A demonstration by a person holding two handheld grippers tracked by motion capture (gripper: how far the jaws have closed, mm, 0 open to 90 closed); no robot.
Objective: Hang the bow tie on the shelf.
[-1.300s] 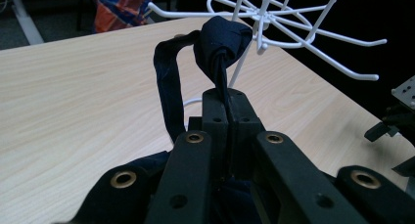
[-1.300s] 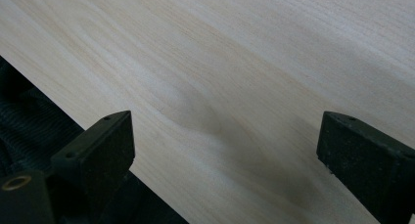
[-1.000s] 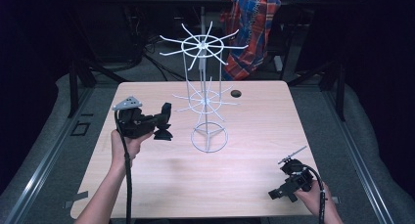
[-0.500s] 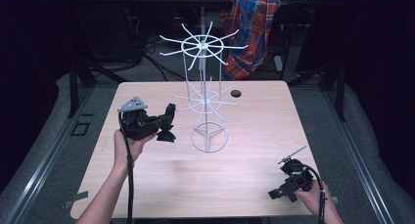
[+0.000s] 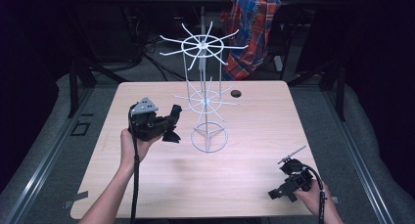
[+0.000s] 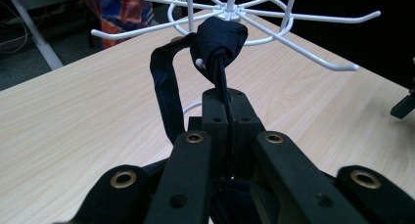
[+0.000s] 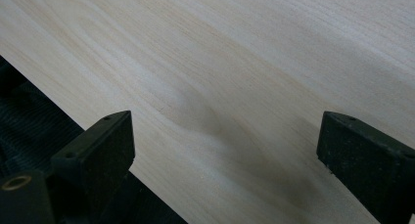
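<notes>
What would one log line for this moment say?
left gripper: shut on dark strap, beside white wire rack | right gripper: open, low over table | strap: not hung

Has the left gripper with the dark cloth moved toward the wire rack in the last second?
Yes. In the high view the left gripper, shut on the dark cloth, has shifted right, closing the gap to the wire rack base ring.

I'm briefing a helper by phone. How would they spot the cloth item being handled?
Find the white wire rack standing mid-table. Just left of it, the left gripper is shut on a dark navy strap. It is the only fabric at the table, looped and soft against the stiff white prongs.
</notes>
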